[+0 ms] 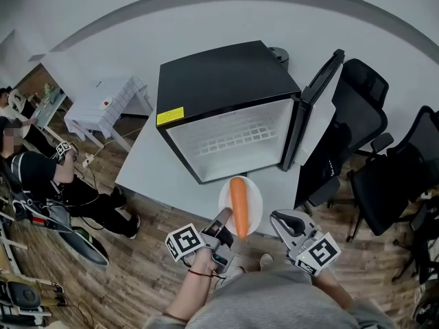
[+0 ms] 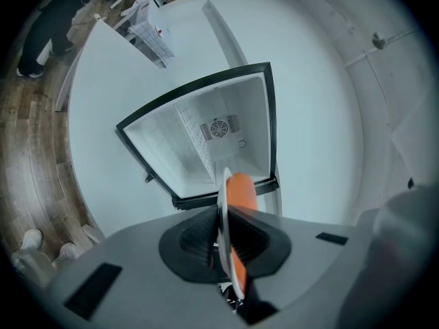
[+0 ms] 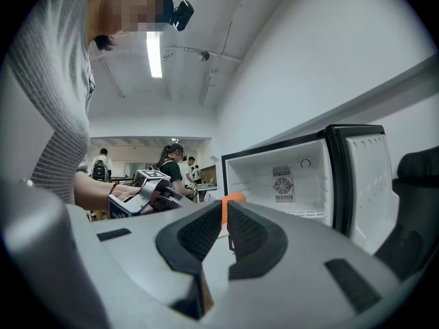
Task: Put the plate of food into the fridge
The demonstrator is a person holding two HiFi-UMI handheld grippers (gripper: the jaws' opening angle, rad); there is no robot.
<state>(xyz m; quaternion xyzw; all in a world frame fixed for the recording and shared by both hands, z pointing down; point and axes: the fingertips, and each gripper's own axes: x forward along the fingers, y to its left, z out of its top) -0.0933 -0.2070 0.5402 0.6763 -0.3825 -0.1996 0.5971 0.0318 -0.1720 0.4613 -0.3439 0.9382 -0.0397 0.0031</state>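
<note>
Head view: one white plate [image 1: 253, 196] [image 2: 221, 196] bearing one orange carrot-like piece [image 1: 239, 204] [image 2: 242, 189] hangs just ahead of the left tongs [image 1: 225, 218] [image 2: 223, 233], whose jaws are clamped on its near rim. The right tongs [image 1: 278, 219] [image 3: 225, 229] sit just beside the plate's other edge, jaws all but together on nothing. Ahead of both tongs stands one black fridge [image 1: 223, 81] [image 2: 199, 142] [image 3: 288, 177] on the white surface [image 1: 154, 163] — its single door [image 1: 319, 93] swung open on the right tongs' side, one wire shelf [image 1: 236, 140] inside — and two black office chairs [image 1: 362, 112] stand out past the right tongs.

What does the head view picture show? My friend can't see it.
The left claw grips the rim of a white plate carrying a carrot, in front of an open black mini fridge on a white table. The right claw hovers beside the plate.
</note>
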